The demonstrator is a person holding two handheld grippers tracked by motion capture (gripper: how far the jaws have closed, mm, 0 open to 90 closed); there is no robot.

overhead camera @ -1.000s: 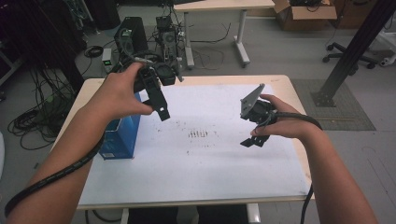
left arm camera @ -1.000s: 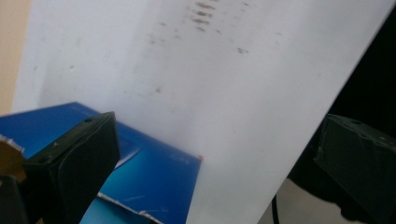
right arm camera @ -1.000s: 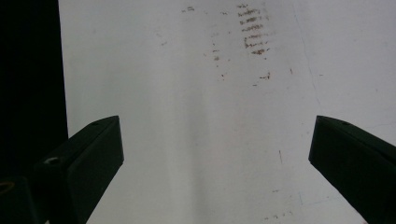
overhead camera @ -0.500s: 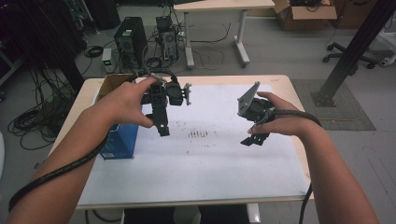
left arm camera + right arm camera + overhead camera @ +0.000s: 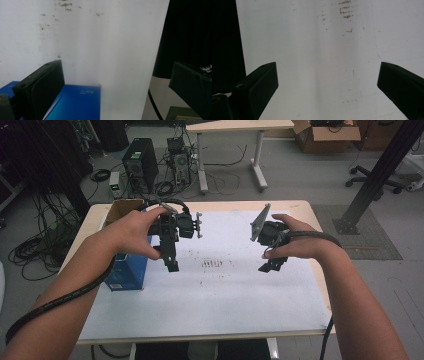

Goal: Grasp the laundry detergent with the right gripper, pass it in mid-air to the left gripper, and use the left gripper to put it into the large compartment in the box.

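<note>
1. Drifting rightward off the blue box (image 5: 131, 267), the left gripper (image 5: 170, 256) now hangs over the white sheet (image 5: 215, 295), jaws wide apart, empty.
2. Opposite, the right gripper (image 5: 272, 265) hovers, jaws equally spread, holding nothing.
3. Judged step: approach; next, 1 gripper must descend squarely on the box at the table's (image 5: 305, 207) left edge.
4. Beyond, computers (image 5: 140, 162) and cables (image 5: 30, 247) crowd the floor; nothing blocks the reach.

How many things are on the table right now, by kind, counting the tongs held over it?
Blue box: 1
Cardboard box: 1
White sheet: 1
Tongs, both open: 2, left tongs, right tongs
Total: 5
</note>
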